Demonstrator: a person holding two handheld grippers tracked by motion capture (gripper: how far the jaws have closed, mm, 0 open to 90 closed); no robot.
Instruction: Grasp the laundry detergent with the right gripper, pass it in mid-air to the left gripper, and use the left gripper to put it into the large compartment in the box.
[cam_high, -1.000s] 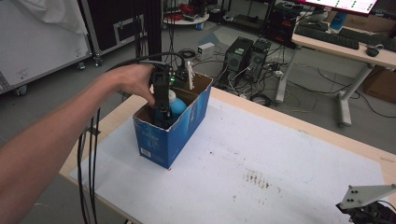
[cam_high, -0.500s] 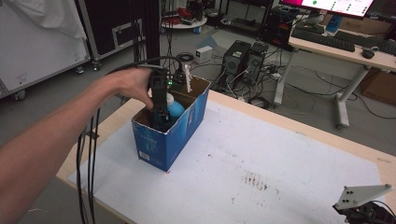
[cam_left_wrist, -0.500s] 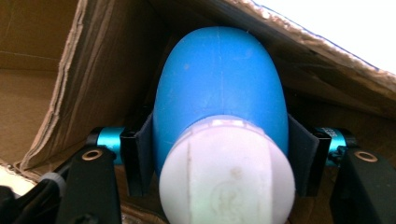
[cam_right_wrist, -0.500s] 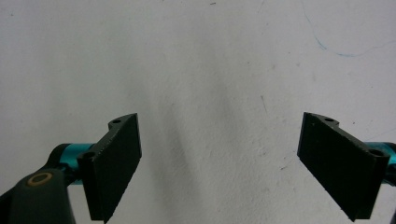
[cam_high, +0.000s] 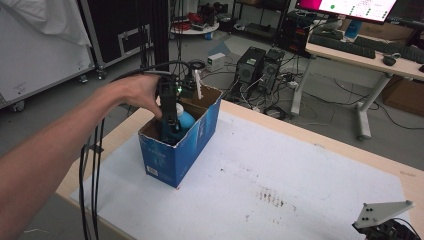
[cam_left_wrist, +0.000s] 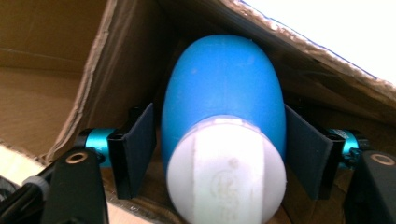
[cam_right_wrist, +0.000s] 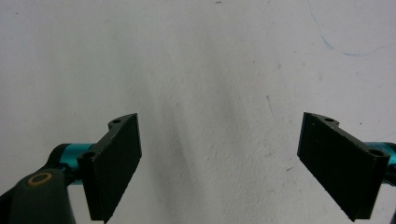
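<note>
while boxed, bottle (cam_left_wrist: 224, 116) between left tool (cam_left_wrist: 219, 140) jaws

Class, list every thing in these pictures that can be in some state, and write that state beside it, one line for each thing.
Blue cardboard box: top flaps open, standing on the white table top.
Blue plastic bottle with a white cap: inside the box, cap on, between the left gripper's jaws.
Left gripper: lowered into the box, jaws close on both sides of the bottle; contact unclear.
Right gripper: open, empty, above the bare table.
</note>
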